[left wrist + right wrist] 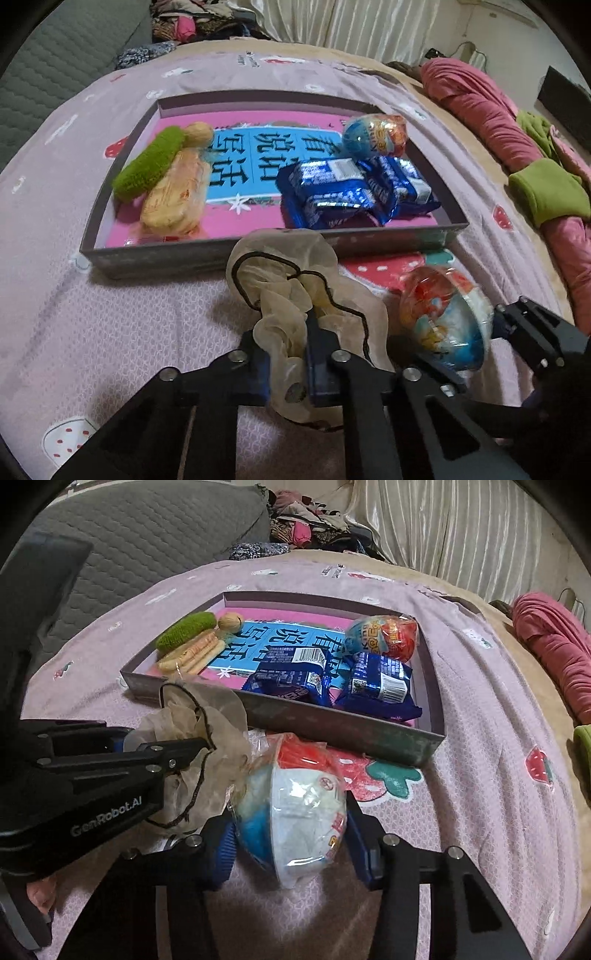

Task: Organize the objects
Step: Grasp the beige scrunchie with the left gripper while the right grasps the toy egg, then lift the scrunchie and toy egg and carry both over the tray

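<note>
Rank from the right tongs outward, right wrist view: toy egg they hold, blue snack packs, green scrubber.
1. Wrapped toy egg, clamped in the right tongs.
2. Blue snack packs, at the tray's near right.
3. Green scrubber, at the tray's far left corner.

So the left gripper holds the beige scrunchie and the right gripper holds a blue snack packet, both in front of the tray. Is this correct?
Not quite. The right gripper holds a wrapped toy egg, not a blue snack packet; the right wrist view shows it between the fingers. The blue snack packets lie inside the tray. The left gripper does hold the beige scrunchie, in front of the tray.
</note>
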`<state>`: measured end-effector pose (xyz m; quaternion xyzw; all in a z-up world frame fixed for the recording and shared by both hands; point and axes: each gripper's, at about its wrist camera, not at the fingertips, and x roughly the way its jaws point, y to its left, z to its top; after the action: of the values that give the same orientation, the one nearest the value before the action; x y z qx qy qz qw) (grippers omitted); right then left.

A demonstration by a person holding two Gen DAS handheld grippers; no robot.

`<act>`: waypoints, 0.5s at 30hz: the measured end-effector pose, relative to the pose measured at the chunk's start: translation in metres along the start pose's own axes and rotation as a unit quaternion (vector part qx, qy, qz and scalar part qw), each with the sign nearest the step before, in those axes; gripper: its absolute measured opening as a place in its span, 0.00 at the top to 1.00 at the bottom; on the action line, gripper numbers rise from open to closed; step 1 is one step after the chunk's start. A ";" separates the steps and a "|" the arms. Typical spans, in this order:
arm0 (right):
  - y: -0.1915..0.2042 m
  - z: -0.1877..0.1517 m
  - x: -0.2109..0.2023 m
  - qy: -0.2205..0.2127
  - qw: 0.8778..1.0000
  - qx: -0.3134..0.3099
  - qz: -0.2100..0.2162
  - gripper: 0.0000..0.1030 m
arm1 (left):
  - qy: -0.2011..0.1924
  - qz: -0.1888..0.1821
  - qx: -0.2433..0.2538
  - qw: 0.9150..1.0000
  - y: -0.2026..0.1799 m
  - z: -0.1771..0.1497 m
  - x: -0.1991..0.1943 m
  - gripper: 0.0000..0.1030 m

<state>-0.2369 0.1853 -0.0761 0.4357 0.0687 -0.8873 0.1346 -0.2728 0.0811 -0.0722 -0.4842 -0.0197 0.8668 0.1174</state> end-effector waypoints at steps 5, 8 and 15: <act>0.000 -0.001 -0.016 -0.011 1.000 0.007 0.009 0.50 | -0.022 0.012 0.006 1.000 -0.002 -0.004 -0.020 0.89; 0.000 0.001 -0.031 -0.021 1.000 0.011 0.011 0.50 | -0.034 0.021 0.007 0.999 -0.001 -0.005 -0.037 0.90; 0.002 0.008 -0.071 -0.052 0.998 0.017 0.010 0.50 | -0.067 0.039 0.003 0.997 0.003 -0.005 -0.085 0.89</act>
<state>-0.2009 0.1939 -0.0146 0.3922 0.0423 -0.9082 0.1399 -0.2261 0.0593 -0.0043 -0.4252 -0.0063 0.9012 0.0838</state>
